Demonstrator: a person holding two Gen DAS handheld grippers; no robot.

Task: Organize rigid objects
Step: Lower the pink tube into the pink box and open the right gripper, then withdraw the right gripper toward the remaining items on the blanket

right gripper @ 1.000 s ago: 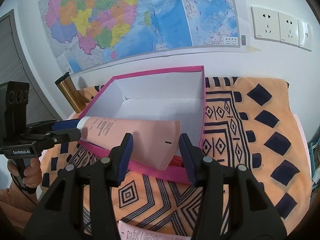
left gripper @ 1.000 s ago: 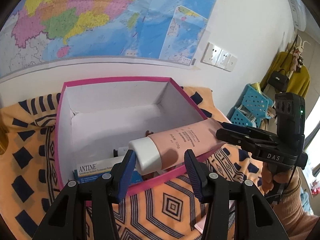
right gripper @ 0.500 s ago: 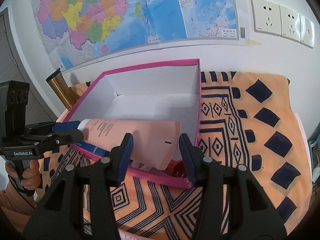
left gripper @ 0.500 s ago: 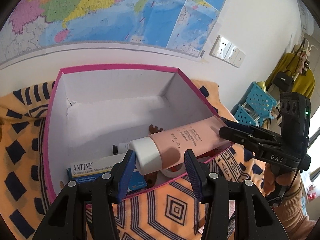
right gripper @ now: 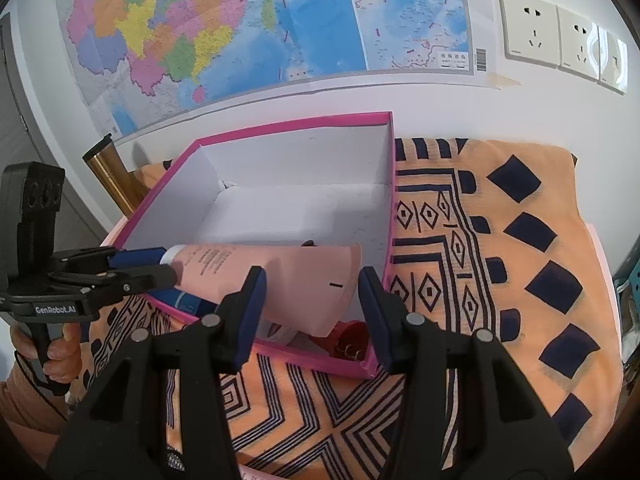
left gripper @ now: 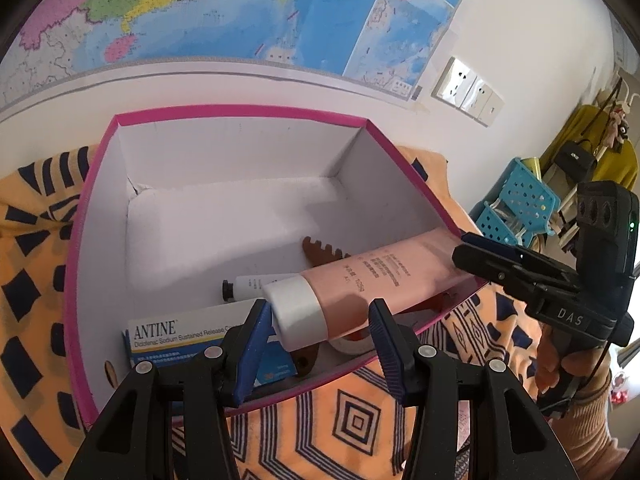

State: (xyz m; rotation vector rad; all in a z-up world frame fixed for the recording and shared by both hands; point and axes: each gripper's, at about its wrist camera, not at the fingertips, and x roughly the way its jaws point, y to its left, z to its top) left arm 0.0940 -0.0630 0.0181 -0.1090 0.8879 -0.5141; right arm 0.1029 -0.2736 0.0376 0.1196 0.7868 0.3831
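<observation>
A pink tube with a white cap (left gripper: 360, 280) is held level over the near part of a pink-rimmed white box (left gripper: 240, 152). My left gripper (left gripper: 320, 332) is shut on the cap end. My right gripper (right gripper: 310, 300) is shut on the flat crimped end (right gripper: 320, 280). The right gripper shows in the left wrist view (left gripper: 520, 272), the left gripper in the right wrist view (right gripper: 132, 268). Under the tube in the box lie a blue and white ANTINE carton (left gripper: 188, 332), a small white tube (left gripper: 256, 286), a brown comb (left gripper: 320, 250) and a red item (right gripper: 348, 340).
The box stands on an orange patterned cloth (right gripper: 500, 280) against a wall with a map (right gripper: 240, 32) and sockets (right gripper: 560, 40). A gold cylinder (right gripper: 112, 176) stands left of the box. A blue basket (left gripper: 520, 208) is off to the right.
Both grippers moved forward and lowered the tube, from above the box's front rim to inside the box just over its contents. Both grips are unchanged.
</observation>
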